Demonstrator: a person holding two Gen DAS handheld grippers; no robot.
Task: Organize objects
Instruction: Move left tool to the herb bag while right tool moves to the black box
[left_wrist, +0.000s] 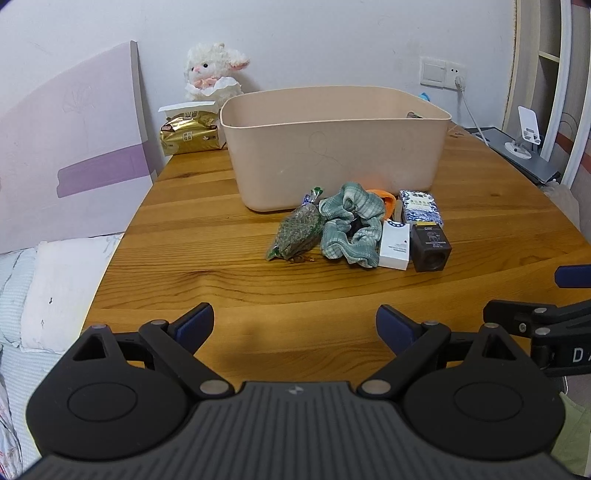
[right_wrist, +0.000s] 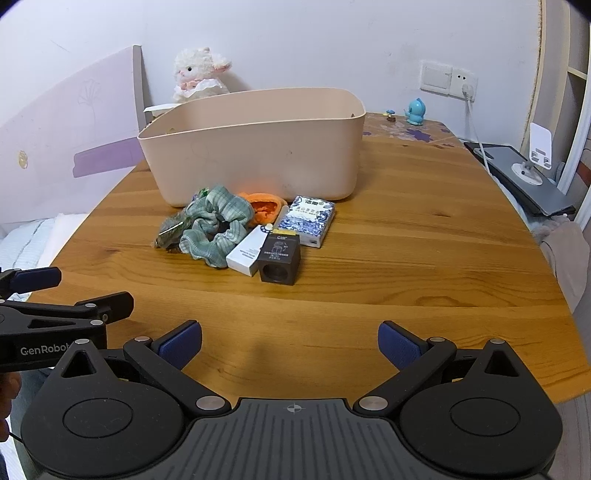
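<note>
Left wrist: 1 bin (left_wrist: 332, 155), approx. 6 items.

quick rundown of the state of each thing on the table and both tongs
left tongs: open, empty, above the near table edge
right tongs: open, empty
beige plastic bin: upright, inside mostly hidden
green striped cloth: crumpled, outside the bin
clear bag of dried greens: lying flat, twisted shut
white carton: lying down
dark brown box: lying down
blue patterned tissue pack: flat

"GenRobot" on the left gripper (right_wrist: 37, 291)
</note>
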